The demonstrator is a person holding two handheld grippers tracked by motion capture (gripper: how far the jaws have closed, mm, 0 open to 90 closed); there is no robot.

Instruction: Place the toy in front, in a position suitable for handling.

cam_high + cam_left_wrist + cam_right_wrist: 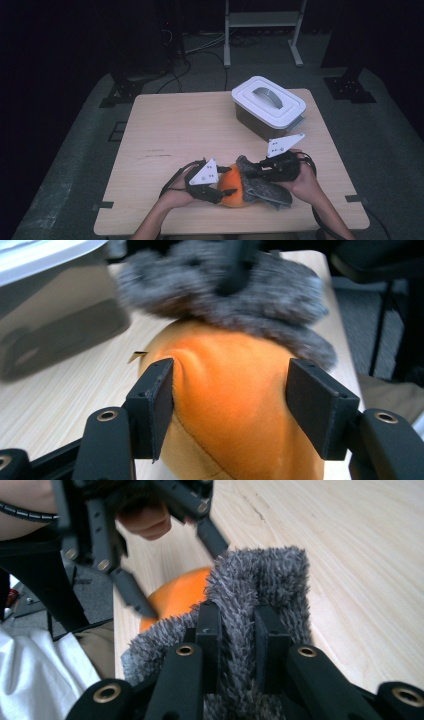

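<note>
An orange plush toy (pixel 233 192) lies on the table (pixel 170 145), near its front edge, well apart from the white box (pixel 268 106) with a grey handle that stands at the far right part of the table. A grey fluffy cloth (pixel 265 187) is draped over the toy's right side and touches it. The left tongs (pixel 225 189) come to the toy from its left; in the left gripper view the two black pads sit on both sides of the orange body and press into it, so these tongs hold the toy. The right tongs (pixel 239 630) come from the toy's right side and are nearly closed, pinching a fold of the grey cloth just beside the toy. The person's hands (pixel 176 194) hold both tongs close to the toy.
</note>
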